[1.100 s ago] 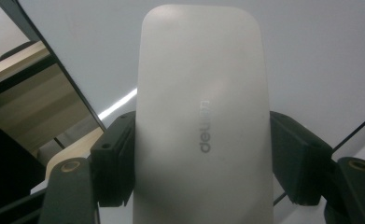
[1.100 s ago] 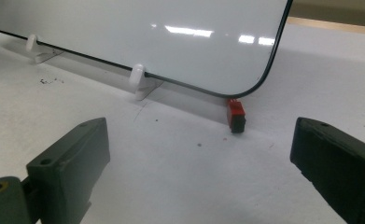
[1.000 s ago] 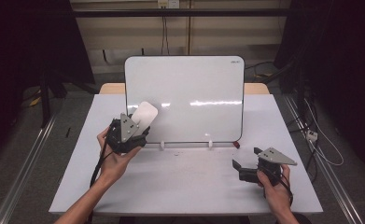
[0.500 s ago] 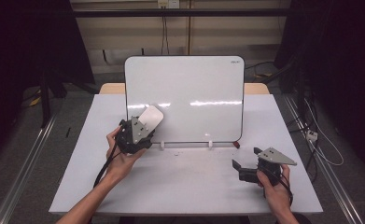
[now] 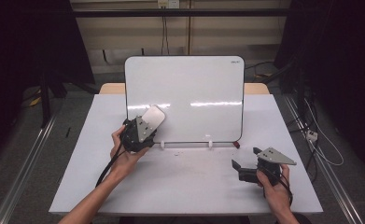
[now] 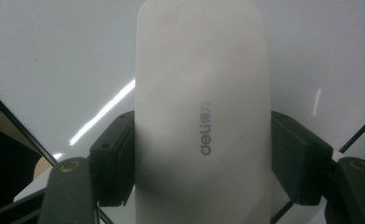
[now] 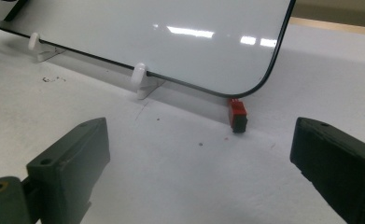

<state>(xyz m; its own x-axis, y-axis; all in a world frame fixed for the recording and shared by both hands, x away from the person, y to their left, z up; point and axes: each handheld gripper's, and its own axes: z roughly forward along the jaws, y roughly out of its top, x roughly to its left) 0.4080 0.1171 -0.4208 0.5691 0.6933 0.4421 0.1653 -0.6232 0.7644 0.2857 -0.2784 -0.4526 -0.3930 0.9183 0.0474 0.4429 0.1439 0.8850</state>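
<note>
Lower and further right than a second ago, the left gripper [image 5: 145,127] has carried the white eraser [image 5: 153,116] down the whiteboard [image 5: 189,88] toward its bottom left corner. Its jaws are clamped on the eraser's sides, the flat face held to the board, apparently for wiping. To the right, the right gripper [image 5: 246,162] rests on the table [image 5: 189,186], jaws wide apart and empty, probably waiting, aimed at a small red block [image 7: 237,115] by the board's lower corner.

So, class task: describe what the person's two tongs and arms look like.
Both are dark grey-black tongs with blocky pads. The left tongs and right tongs each carry a grey three-cornered plate, and a black cable trails from each. The forearms are bare, with no sleeves in sight.
</note>
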